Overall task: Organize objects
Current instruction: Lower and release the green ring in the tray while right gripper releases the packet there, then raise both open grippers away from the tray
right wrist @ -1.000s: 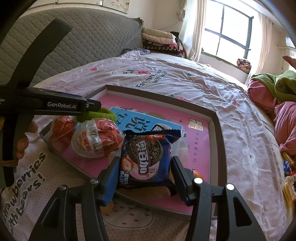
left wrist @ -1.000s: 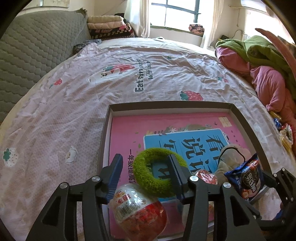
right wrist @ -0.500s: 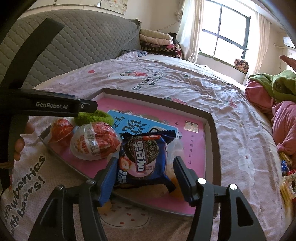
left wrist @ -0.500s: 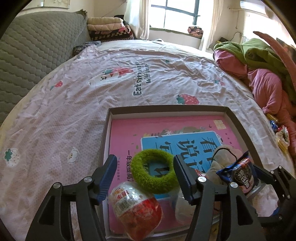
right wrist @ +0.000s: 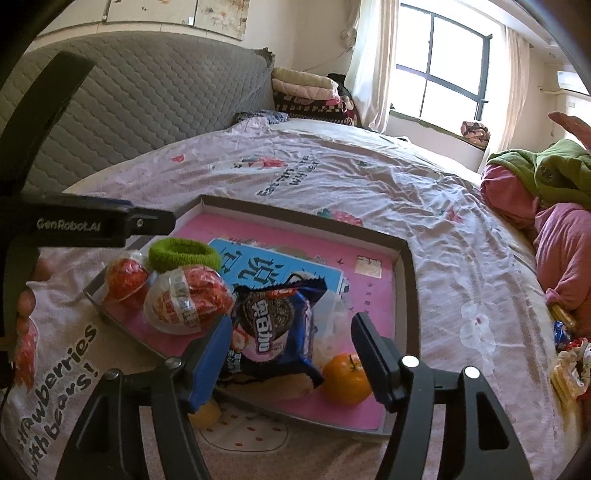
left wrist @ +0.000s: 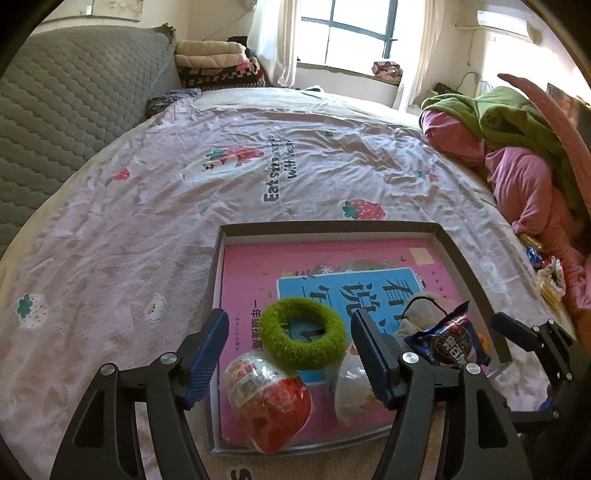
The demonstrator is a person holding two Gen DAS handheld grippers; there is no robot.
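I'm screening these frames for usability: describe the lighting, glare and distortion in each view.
Left wrist view: strong fisheye curving of the bed, dark vignette at the corners, window blown out, tray and green ring evenly lit and sharp. Right wrist view: same barrel distortion, overexposed window, glare on the shiny cookie packet, backlit black tool parts dark.

"GenRobot.AI" in white on the black arm of the left gripper; bedsheet printed "Eat", "with" and, by its near edge, "strawberries with bears!"; large Chinese characters on the blue panel of the pink book; more, too small to read, on the cookie packet.
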